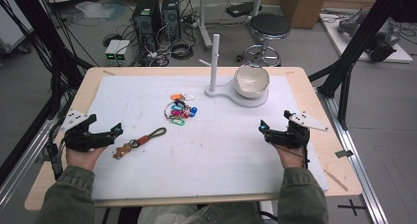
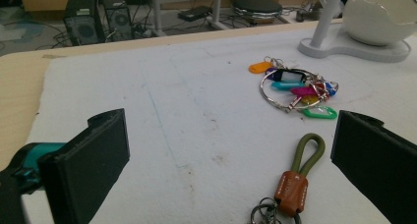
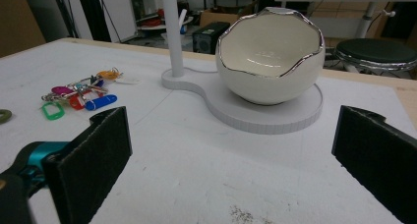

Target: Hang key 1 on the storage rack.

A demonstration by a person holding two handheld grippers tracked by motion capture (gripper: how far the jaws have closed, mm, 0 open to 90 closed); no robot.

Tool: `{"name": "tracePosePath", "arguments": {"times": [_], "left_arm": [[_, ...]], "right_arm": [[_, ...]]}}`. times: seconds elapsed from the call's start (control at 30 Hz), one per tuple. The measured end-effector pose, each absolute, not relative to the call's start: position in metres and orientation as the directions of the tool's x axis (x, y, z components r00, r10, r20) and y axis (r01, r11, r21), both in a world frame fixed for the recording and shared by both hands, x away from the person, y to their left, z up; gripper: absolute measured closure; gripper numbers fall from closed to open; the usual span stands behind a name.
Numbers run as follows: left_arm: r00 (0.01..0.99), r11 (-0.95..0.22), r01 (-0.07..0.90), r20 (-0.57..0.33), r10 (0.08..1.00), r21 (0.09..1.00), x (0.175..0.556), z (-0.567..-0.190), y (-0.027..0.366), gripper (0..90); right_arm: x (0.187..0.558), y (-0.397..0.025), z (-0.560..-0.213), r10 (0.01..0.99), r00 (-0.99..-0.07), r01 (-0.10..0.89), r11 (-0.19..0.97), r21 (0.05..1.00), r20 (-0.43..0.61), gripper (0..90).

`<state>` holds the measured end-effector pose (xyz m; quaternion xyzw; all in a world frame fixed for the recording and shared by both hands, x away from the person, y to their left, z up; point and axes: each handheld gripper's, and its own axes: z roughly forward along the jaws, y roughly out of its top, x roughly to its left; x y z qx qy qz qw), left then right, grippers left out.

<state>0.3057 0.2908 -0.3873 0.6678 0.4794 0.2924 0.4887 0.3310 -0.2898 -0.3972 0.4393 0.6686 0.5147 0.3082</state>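
1. High view. Left gripper (image 1: pixel 116 130): jaws spread, holding nothing, resting low over the white foam mat (image 1: pixel 206 150). Just ahead of its tips lies the strap keychain (image 1: pixel 140 141), an olive cord loop with a brown leather tab and metal rings. Farther ahead and inward sits the key bunch (image 1: pixel 179 109), a steel ring carrying coloured plastic tags. Right gripper (image 1: pixel 263 127): jaws spread, empty, well apart from both keychains. Beyond it stand a white peg stand (image 1: pixel 215 62) and an egg-shaped bowl (image 1: pixel 252 80).

2. Left gripper view. The strap keychain (image 2: pixel 297 177) lies between the two black, foam-faced jaws, nearer the right-hand one, not touching either. The key bunch (image 2: pixel 295 89) is farther ahead. Risk, as a judgement: the cord is thin and flat on soft foam, so the jaws could close over it and miss, or catch the loose rings alone and let the strap swing or slip.

3. Right gripper view. Jaws stand wide, nothing between them. Directly ahead sits the egg-shaped bowl (image 3: pixel 271 57), glossy white ceramic with a jagged silvered rim, on a smooth rounded base shared with the peg stand (image 3: pixel 172 32). The key bunch (image 3: pixel 78 97) is off to the left. Risk, as a judgement: a forward sweep could knock the smooth bowl, which looks easy to tip.
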Motion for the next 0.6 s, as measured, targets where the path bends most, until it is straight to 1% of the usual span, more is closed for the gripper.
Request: {"name": "tracePosePath", "arguments": {"times": [0.23, 0.6], "left_arm": [[0.400, -0.078, 0.366, -0.082, 0.913, 0.927, 0.309, -0.388, 0.284, 1.7], [0.433, -0.112, 0.375, -0.067, 0.899, 0.920, 0.315, -0.389, 0.271, 1.7]], "right_arm": [[0.331, -0.289, -0.398, 0.897, -0.440, 0.275, 0.088, 0.958, 0.044, 0.6], [0.331, -0.289, -0.397, 0.899, -0.434, 0.275, 0.073, 0.959, 0.056, 0.6]]}}
